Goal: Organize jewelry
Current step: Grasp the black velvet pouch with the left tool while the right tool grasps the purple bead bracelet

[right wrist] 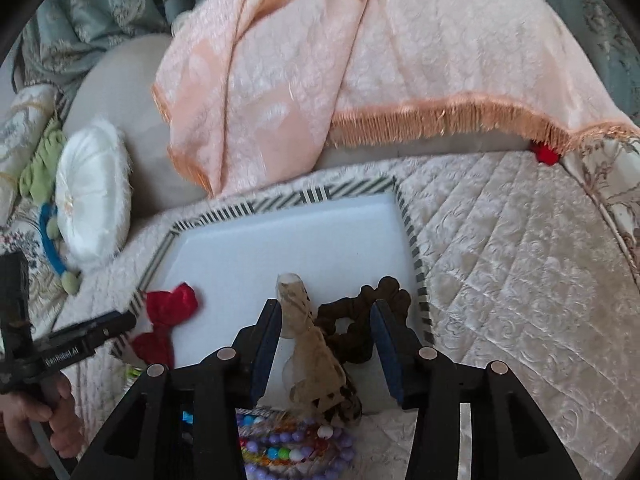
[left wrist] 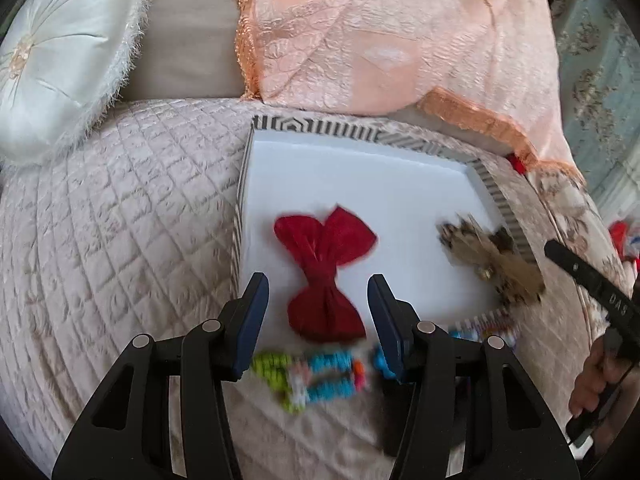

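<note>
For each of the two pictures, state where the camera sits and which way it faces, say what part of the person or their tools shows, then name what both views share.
Left wrist: sits on the left gripper, facing down over open fingers at the red bow in the white tray; the right gripper shows at the right edge.
Right wrist: sits on the right gripper, over the tan bow and brown scrunchie; the left gripper shows at left.
Shared: tray, both bows, peach blanket.

The left gripper (left wrist: pixel 318 298) is pitched steeply downward, its jaws parted and nothing clamped between them. The right gripper (right wrist: pixel 326 330) is likewise angled downward with jaws parted and unclamped. Each handle is gripped by a bare hand (right wrist: pixel 38 420).
</note>
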